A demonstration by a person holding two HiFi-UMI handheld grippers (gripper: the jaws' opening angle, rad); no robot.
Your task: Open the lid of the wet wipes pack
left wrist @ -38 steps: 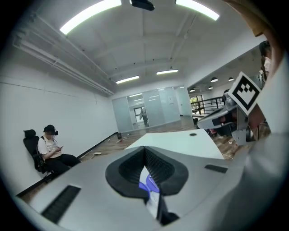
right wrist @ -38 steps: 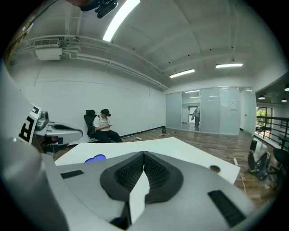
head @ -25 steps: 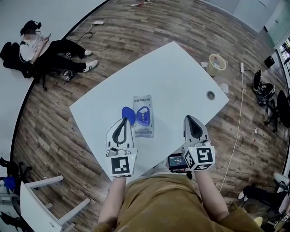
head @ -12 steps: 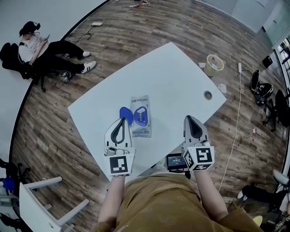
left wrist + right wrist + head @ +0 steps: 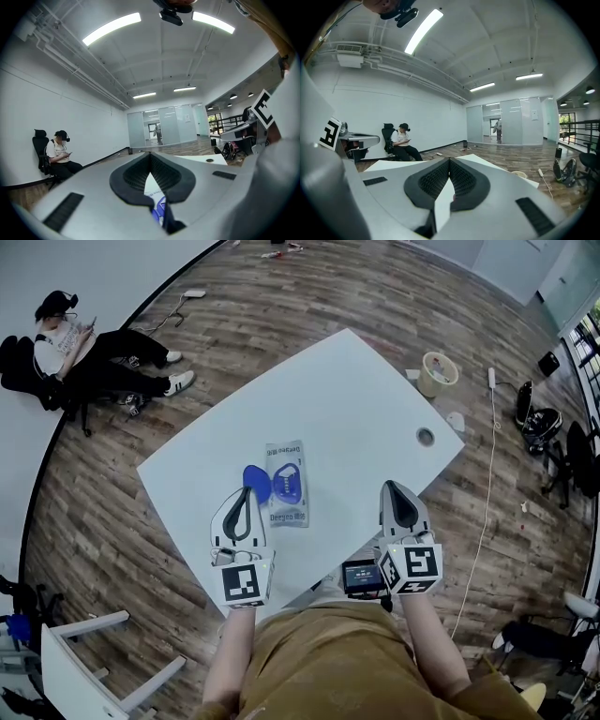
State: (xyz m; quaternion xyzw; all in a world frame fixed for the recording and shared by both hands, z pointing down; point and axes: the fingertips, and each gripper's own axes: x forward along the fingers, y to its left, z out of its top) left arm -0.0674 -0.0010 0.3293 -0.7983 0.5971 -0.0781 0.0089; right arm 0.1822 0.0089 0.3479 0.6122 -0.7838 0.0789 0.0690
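Note:
The wet wipes pack (image 5: 288,486) lies flat on the white table (image 5: 356,399), a little in front of me. Its blue lid (image 5: 255,482) stands flipped open to the pack's left, showing the blue-rimmed opening (image 5: 287,484). My left gripper (image 5: 246,493) hovers just short of the lid, jaws shut with nothing between them. In the left gripper view the pack (image 5: 158,206) shows through the gap below the shut left gripper (image 5: 151,154). My right gripper (image 5: 394,487) is to the right of the pack, apart from it, also shut and empty. Only table shows past the right gripper (image 5: 450,160).
A roll of tape (image 5: 439,371) sits just beyond the table's far right edge, and a round cable hole (image 5: 426,437) is near that corner. A seated person (image 5: 75,352) is far left on the wooden floor. A white frame (image 5: 84,652) stands at lower left.
The head view has shifted a little, so the table and pack sit slightly higher and more to the left. Both grippers and the pack keep their places.

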